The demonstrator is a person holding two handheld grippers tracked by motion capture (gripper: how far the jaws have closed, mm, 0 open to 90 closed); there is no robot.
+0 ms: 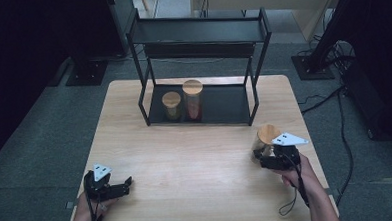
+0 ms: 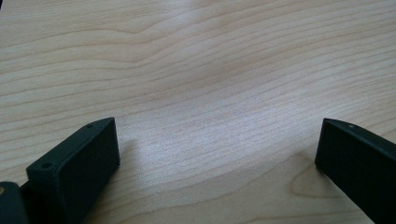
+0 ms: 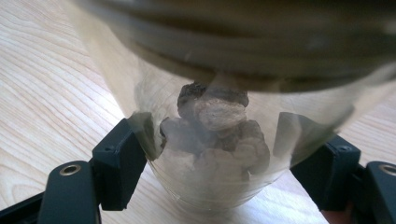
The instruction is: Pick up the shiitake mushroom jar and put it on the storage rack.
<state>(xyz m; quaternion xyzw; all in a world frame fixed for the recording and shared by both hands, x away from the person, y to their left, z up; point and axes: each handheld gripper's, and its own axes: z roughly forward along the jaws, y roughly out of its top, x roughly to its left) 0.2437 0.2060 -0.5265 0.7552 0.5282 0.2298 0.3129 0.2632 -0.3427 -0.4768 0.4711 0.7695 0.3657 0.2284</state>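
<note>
Right gripper (image 1: 267, 156) clamped on a glass jar (image 1: 267, 140) at the table's right side; left gripper (image 1: 118, 186) idle.

The jaws pinch the jar low on its clear wall, beneath the wooden lid (image 1: 269, 133), so the grip bears on glass and the lid stays undisturbed; brown lumps (image 3: 217, 128) lie inside. The jar looks tilted in the grip. Two other lidded jars (image 1: 182, 101) stand on the lower shelf of the black rack (image 1: 200, 31), probably this jar's destination. The left gripper rests on the table (image 1: 186, 161) with jaws apart, nothing between them, clear of the working path.
</note>
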